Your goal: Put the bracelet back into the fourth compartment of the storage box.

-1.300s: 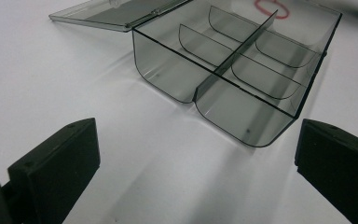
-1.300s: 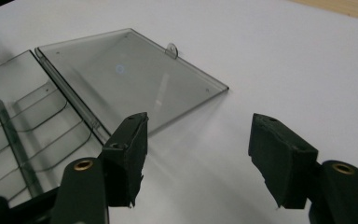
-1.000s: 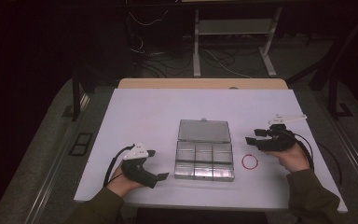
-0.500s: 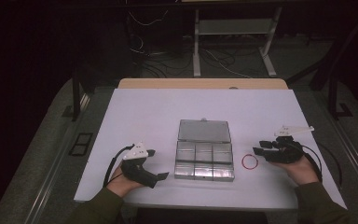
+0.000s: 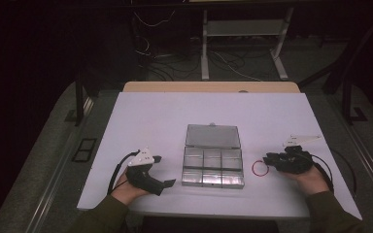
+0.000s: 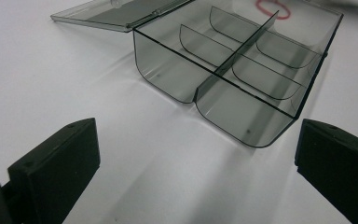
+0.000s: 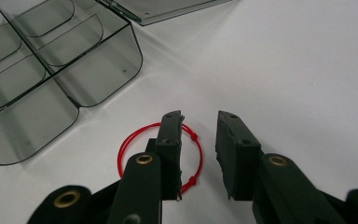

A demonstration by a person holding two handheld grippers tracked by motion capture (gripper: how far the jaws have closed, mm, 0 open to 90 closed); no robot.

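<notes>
Closing right gripper (image 7: 199,151) around the near-right arc of the red cord bracelet (image 7: 129,144), lying flat on the counter (image 5: 165,116) just right of the open compartment box (image 5: 212,162); jaws narrowing, cord between, not pinched yet. Parking left gripper (image 6: 191,161) wide, empty, left of box.

Red cord loop (image 7: 161,156) flat beside box (image 7: 51,70).

We've got olive-green sleeves on both forearms. Our left gripper (image 5: 161,171) is black and blocky, topped by a pale grey three-cornered plate, with a black cable looping off behind it. Our right gripper (image 5: 268,158) wears the same grey plate and trails its own black cable. Up close, its fingers (image 7: 237,154) are flat matt-black slabs with small screw holes, hinged on black links by brass-coloured rivets.
</notes>
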